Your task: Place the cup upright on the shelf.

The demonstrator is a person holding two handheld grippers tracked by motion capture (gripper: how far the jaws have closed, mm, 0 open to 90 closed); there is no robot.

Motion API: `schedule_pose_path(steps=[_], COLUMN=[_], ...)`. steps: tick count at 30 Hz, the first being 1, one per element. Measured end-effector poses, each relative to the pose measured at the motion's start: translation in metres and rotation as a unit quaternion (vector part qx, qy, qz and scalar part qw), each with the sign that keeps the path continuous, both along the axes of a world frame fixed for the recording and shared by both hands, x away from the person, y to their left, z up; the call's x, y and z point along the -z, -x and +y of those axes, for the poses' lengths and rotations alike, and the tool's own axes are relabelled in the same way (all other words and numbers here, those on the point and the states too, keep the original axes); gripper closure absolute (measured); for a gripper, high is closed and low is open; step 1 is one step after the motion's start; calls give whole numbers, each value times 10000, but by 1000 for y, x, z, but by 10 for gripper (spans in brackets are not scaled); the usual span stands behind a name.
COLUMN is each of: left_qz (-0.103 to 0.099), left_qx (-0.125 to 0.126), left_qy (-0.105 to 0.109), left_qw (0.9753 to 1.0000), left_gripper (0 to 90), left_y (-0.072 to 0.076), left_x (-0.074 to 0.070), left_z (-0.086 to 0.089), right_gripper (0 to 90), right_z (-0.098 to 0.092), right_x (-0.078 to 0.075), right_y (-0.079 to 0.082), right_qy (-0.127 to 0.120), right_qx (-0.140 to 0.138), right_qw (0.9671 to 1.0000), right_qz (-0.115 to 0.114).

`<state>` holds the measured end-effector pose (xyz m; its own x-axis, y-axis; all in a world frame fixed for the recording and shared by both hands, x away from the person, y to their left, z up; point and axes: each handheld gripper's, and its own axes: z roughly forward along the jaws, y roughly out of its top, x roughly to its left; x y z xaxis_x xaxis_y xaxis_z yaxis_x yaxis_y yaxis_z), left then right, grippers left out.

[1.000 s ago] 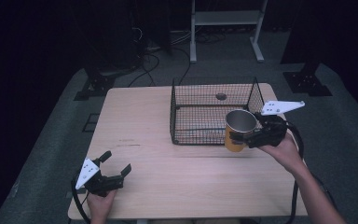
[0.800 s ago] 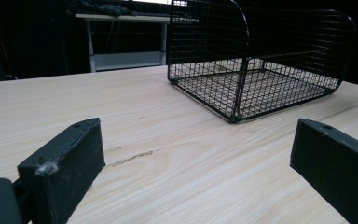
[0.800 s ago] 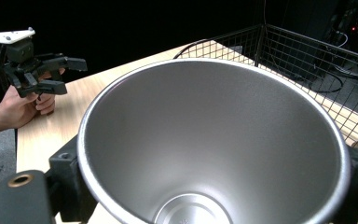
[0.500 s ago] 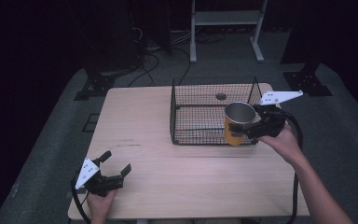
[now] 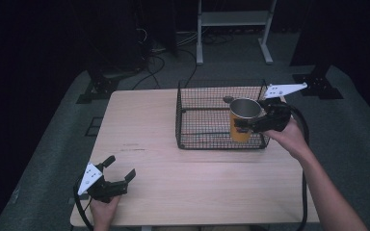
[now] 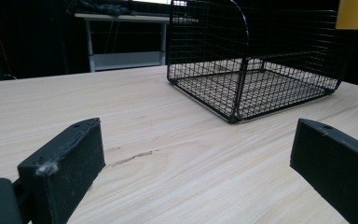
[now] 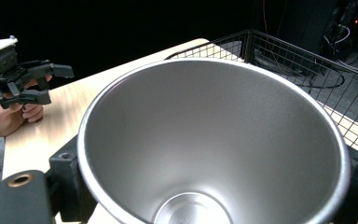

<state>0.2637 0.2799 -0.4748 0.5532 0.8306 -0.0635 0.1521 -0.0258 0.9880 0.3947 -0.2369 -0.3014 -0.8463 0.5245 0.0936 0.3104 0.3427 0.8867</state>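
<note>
My right gripper [image 5: 246,123] is shut on a yellow cup [image 5: 242,120] with a steel inside, held upright over the front right part of the black wire basket [image 5: 207,140]. In the right gripper view the cup's steel bowl [image 7: 209,144] opens toward the camera between the two black jaws, with the basket's wire [image 7: 307,60] behind it. My left gripper [image 5: 119,172] rests open near the table's front left corner, nothing between its jaws. From the left gripper view the basket [image 6: 242,93] stands ahead on the wood, and the cup's yellow base [image 6: 356,14] hangs at the top right.
A small dark object [image 5: 228,99] lies at the back of the basket. The wooden table [image 5: 154,144] has bare room to the left of and in front of the basket. A white shelf frame [image 5: 231,19] and cables stand on the floor behind.
My right gripper has carried the cup up and back, from the basket's front right corner to over its inside. The left gripper has stayed put.
</note>
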Motion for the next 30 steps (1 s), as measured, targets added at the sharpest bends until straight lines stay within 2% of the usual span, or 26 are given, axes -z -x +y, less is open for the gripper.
schedule_pose_path(steps=[30], left_qz=[4], left_qx=[5], left_qy=[48], left_qw=[10000], left_gripper=[23], left_y=[0], left_x=[0], left_z=[1], right_gripper=[122], right_z=[21], right_x=[4], right_y=[-56], right_qy=[175], right_qx=[-14], right_qw=[9995], right_qz=[268])
